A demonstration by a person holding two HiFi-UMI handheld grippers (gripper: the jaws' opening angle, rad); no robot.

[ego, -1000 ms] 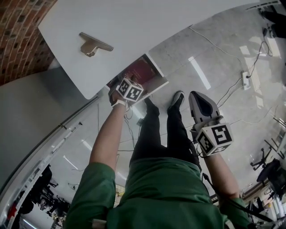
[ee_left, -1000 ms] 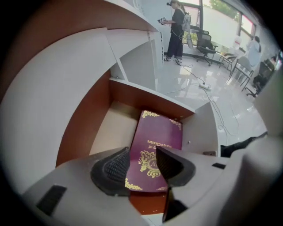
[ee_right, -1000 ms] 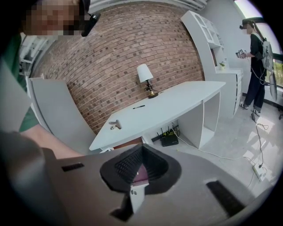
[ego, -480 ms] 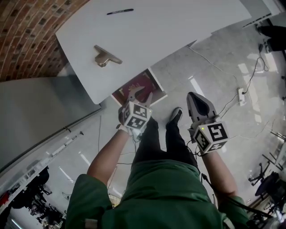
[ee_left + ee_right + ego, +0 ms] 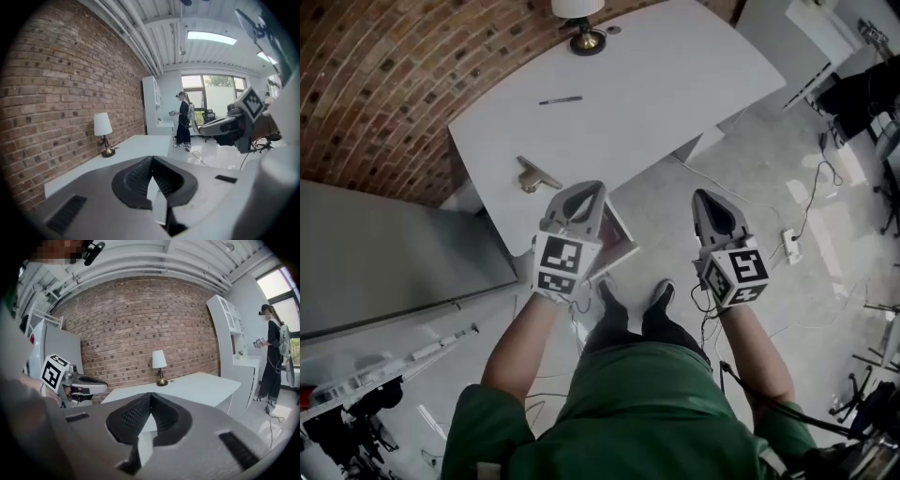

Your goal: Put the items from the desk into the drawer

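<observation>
On the white desk (image 5: 656,103) lie a brass-coloured metal clip (image 5: 534,174) and a dark pen (image 5: 560,99). The open drawer (image 5: 625,236) shows below the desk's near edge, with a maroon item (image 5: 609,251) inside, mostly hidden behind my left gripper. My left gripper (image 5: 592,187) is held high over the drawer and desk edge; its jaws have just been closing and now meet with nothing between them (image 5: 151,164). My right gripper (image 5: 703,195) hangs over the floor to the right, shut and empty (image 5: 150,397).
A table lamp (image 5: 579,28) stands at the desk's far edge by the brick wall (image 5: 384,84). Cables and a power strip (image 5: 791,246) lie on the floor at right. A person (image 5: 273,357) stands far off by white shelving.
My left gripper rose out of the drawer and its jaws closed empty. The right gripper rose too. More of the desk has come into view, with pen and lamp.
</observation>
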